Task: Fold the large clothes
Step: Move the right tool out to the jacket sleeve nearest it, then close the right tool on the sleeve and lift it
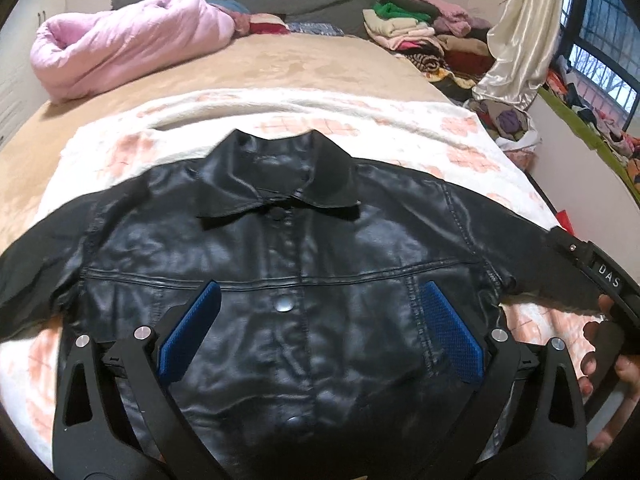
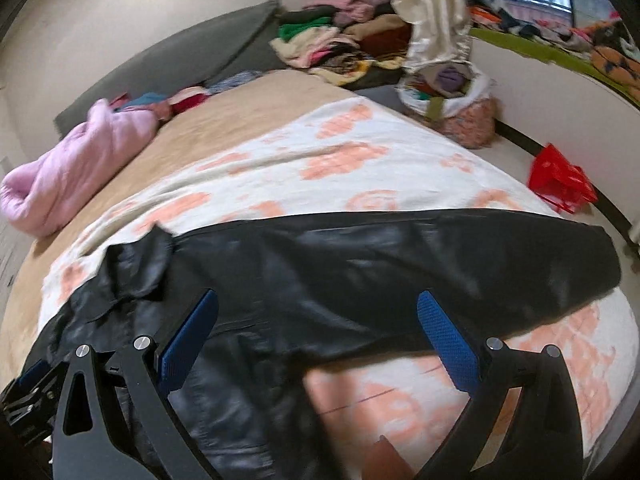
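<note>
A black leather jacket (image 1: pixel 288 264) lies face up, buttoned, on a white blanket with pink flowers (image 1: pixel 400 120). Its collar points away from me and both sleeves spread sideways. My left gripper (image 1: pixel 320 292) hovers open over the jacket's chest, blue pads wide apart, nothing between them. My right gripper (image 2: pixel 318 300) is open above the jacket's right sleeve (image 2: pixel 440 256), which stretches to the right across the blanket (image 2: pixel 340 160). A hand holding the right gripper's body (image 1: pixel 600 280) shows at the right edge of the left wrist view, by the sleeve's end.
A rolled pink quilt (image 1: pixel 120 40) lies on the tan bedsheet (image 1: pixel 312 64) at the far left. Piled clothes (image 1: pixel 420 28) and a cream curtain (image 1: pixel 520 32) sit at the far right. A red bag (image 2: pixel 560 180) lies on the floor right of the bed.
</note>
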`<state>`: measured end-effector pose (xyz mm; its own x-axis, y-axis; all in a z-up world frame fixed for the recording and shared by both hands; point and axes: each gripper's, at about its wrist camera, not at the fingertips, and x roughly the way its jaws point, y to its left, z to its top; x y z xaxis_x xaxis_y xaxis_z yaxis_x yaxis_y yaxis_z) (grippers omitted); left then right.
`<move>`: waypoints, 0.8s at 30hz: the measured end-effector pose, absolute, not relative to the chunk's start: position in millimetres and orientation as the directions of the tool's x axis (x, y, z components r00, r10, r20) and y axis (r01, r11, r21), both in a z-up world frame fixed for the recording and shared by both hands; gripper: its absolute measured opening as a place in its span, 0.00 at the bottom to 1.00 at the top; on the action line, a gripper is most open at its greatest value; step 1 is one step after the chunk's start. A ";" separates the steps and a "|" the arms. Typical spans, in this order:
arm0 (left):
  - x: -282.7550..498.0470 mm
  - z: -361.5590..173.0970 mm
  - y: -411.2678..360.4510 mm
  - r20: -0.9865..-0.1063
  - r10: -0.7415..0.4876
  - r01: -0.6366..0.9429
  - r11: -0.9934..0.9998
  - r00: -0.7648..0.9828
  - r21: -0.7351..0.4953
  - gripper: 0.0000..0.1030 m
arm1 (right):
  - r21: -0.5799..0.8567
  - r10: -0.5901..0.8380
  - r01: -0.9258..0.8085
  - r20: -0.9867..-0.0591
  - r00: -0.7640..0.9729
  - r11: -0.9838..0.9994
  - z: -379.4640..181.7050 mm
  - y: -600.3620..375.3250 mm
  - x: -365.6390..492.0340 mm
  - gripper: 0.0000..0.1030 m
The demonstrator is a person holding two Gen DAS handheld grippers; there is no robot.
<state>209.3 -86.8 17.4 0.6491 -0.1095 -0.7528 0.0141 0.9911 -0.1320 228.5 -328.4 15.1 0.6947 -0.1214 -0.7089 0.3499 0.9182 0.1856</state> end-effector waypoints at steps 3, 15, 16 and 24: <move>219.5 11.0 -99.6 -0.761 -0.116 0.022 0.991 0.639 -0.132 0.92 | 0.211 -0.140 0.407 -0.720 0.679 0.889 9.9 -353.7 224.9 0.96; 243.5 -8.7 -141.6 -0.783 -0.143 0.083 0.990 0.605 -0.117 0.92 | 0.299 -0.226 0.645 -0.766 0.601 0.703 -9.0 -451.8 201.4 0.96; 245.4 -9.8 -144.2 -0.784 -0.146 0.088 0.989 0.603 -0.117 0.92 | 0.318 -0.223 0.672 -0.776 0.589 0.669 -14.0 -460.6 198.1 0.96; 261.5 -24.1 -163.7 -0.804 -0.157 0.123 0.987 0.574 -0.104 0.92 | 0.390 -0.245 0.800 -0.809 0.534 0.456 -40.3 -500.0 171.6 0.96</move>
<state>261.5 -163.7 -24.1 0.5739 -0.1566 -0.8038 0.1231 0.9869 -0.1043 171.6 -500.0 -40.3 0.5343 -0.2453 -0.8089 0.7998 0.4563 0.3899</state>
